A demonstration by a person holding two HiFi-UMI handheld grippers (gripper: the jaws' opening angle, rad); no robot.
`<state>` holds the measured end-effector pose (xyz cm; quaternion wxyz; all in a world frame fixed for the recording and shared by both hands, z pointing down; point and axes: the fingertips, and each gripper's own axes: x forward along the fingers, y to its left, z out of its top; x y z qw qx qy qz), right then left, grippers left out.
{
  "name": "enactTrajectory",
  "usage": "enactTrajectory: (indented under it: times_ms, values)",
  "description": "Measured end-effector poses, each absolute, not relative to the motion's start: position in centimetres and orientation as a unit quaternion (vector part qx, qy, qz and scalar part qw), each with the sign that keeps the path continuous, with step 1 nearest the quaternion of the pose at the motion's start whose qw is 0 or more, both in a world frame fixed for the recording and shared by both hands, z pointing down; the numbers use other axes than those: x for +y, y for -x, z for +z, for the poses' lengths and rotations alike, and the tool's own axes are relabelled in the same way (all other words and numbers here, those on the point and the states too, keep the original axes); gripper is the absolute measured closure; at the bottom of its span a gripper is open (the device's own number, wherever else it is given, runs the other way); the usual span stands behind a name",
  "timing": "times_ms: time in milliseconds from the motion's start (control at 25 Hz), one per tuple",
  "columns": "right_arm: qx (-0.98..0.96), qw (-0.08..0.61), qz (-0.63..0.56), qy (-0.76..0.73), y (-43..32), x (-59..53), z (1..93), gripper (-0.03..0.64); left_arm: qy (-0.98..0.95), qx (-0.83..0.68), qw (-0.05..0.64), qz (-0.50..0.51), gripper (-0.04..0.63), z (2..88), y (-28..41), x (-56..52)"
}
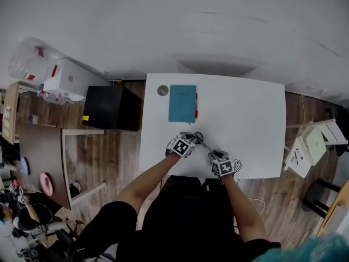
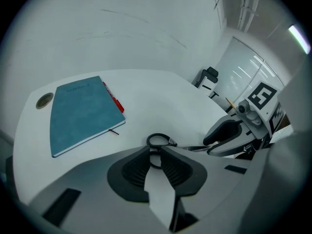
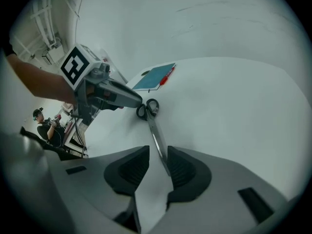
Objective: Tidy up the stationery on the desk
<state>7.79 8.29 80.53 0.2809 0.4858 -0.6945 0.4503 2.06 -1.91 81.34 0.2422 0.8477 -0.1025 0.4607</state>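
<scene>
A wood floor (image 1: 109,157) runs under everything, with a pale wall behind. At the far left of the head view stands a brown table (image 1: 43,146). Next comes a black box (image 1: 112,108), hard against the left edge of the white desk (image 1: 245,124). A white piece of furniture (image 1: 308,146) sits off the desk's right edge.

On the desk's back left part lies a small round disc (image 1: 163,90). Just right of it is a closed teal notebook (image 1: 182,103), and a red pen (image 1: 196,105) lies along the notebook's right side.

The scissors (image 3: 153,126) lie at the near edge of the desk, between the two grippers. They have black ring handles and closed steel blades, with the handles pointing toward the notebook.

The left gripper (image 2: 155,152) has its jaws only a little apart, with one handle ring at the pad tips. The right gripper (image 3: 157,152) stands wider, and the blade runs through the gap close to one pad, not squeezed.
</scene>
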Motion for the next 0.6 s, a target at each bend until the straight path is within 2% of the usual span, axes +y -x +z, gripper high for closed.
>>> enactTrajectory:
  times_ms: [200, 280, 480, 600]
  values:
    - [-0.713, 0.327, 0.401, -0.474, -8.2, 8.8, 81.1, 0.512, -0.842, -0.125, 0.248, 0.463, 0.538, 82.0, -2.2, -2.3]
    - [-0.717, 0.341, 0.387, -0.468, -8.4, 8.7, 81.1, 0.535, -0.837, -0.133, 0.252, 0.467, 0.538, 82.1, -2.1, -2.2]
    - [-0.715, 0.355, 0.412, -0.44, -8.9, 8.8, 81.5, 0.549, -0.824, -0.155, 0.256, 0.48, 0.538, 81.1, -1.1, -1.2]
    - [-0.723, 0.379, 0.386, -0.43, -9.9, 8.1, 81.2, 0.548, -0.819, -0.163, 0.266, 0.481, 0.538, 81.2, -0.2, -0.3]
